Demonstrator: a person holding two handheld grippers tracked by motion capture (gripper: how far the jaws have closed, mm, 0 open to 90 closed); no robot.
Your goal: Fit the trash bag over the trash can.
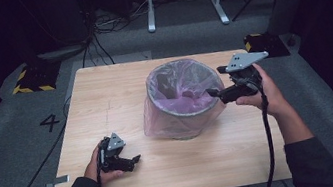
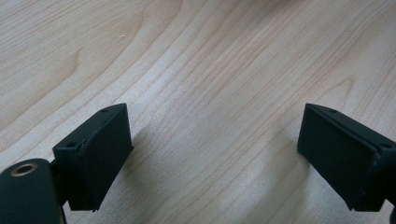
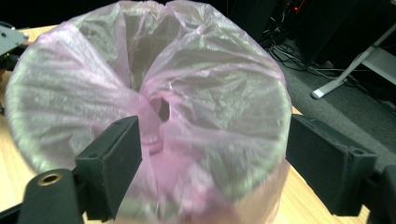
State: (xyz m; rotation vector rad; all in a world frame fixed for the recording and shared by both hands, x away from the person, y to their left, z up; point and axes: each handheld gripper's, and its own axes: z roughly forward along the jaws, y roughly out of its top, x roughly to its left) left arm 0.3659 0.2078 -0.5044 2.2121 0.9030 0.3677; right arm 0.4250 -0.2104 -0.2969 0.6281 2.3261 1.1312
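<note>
Pink film lines a grey bin (image 1: 183,102) that stands near the middle of the wooden bench (image 1: 103,88); the bag (image 1: 189,90) is folded out over the rim and hangs down the outside wall. Inside, the film sags toward the centre and bunches into a puckered fold; apart from the liner I can make out nothing in the bin. The step in hand looks like fitting or tidying that liner. The right claw (image 1: 215,93) hovers at the near right side of the rim, jaws spread, nothing between them; in the right gripper view its black pads (image 3: 112,163) frame the mouth of the bag. The left claw (image 1: 132,162) rests low over bare wood, well apart from the bin, jaws also spread and holding nothing. Next, I judge, the right claw must close on the thin film at the rim without crushing or tipping the light bin; the left could steady it.
</note>
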